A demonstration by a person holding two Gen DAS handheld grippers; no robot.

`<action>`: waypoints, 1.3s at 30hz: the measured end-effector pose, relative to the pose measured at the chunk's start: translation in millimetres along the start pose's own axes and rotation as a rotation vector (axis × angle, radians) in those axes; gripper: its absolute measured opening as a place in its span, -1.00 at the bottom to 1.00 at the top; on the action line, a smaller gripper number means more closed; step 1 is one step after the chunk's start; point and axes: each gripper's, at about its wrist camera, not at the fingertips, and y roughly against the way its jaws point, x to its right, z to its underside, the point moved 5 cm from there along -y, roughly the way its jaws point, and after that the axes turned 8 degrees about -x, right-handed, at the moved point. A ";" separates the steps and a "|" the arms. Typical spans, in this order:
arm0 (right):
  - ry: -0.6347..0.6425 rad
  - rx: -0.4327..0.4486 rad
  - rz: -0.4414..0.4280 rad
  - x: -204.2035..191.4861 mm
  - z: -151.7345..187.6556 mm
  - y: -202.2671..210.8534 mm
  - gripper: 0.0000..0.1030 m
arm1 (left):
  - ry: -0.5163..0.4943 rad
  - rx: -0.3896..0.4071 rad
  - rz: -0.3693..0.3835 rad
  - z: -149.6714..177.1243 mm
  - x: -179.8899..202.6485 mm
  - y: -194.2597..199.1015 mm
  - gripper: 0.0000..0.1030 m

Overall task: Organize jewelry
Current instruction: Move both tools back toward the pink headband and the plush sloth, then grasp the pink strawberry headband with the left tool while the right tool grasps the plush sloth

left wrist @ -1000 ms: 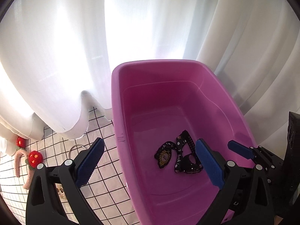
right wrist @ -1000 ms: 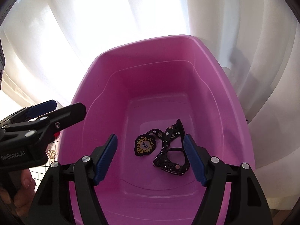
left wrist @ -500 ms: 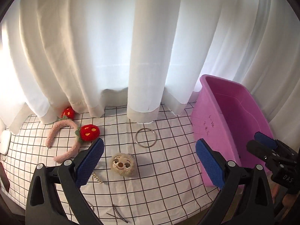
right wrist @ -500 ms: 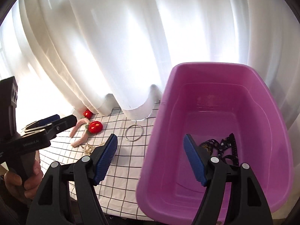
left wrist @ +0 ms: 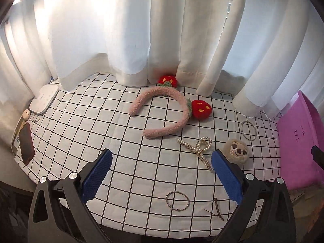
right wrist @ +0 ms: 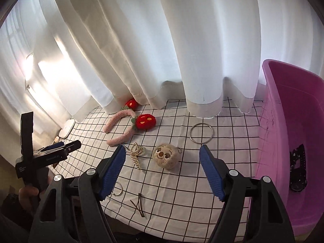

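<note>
Both jaws spread and empty: left hand-held gripper (left wrist: 161, 175) hangs over the checked worktop (left wrist: 113, 125), right hand-held gripper (right wrist: 162, 174) faces the plush sloth charm (right wrist: 167, 159) at 12 o'clock. Loose jewelry lies scattered for sorting: strawberry headband (left wrist: 162, 111) at 12, pearl clip (left wrist: 197, 149) at 1, metal bangle (left wrist: 248, 130) at 2, small ring (left wrist: 177, 200) near me. The pink bin (right wrist: 291, 141) sits at 3 o'clock, already holding a black choker (right wrist: 297, 168). I judge the charm goes next.

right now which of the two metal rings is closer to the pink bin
The metal ring behind the sloth plush lies nearer the pink bin; the other ring lies at the front table edge.
</note>
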 end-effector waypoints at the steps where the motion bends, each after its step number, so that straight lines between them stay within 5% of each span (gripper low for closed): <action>1: -0.008 -0.016 0.004 -1.5 2.0 -7.9 0.39 | 0.004 -0.007 -0.003 0.2 -5.8 -3.7 0.87; 15: -0.110 -0.137 0.070 -10.1 21.6 -74.8 0.39 | -0.054 -0.099 0.003 -14.3 -38.0 -72.2 0.87; 25: -0.168 -0.185 0.120 -2.1 20.1 -125.0 0.39 | -0.161 -0.117 0.034 -49.6 -14.8 -140.9 0.87; 39: -0.241 -0.282 0.168 11.6 24.4 -177.5 0.39 | -0.298 -0.167 0.063 -50.7 10.0 -191.2 0.87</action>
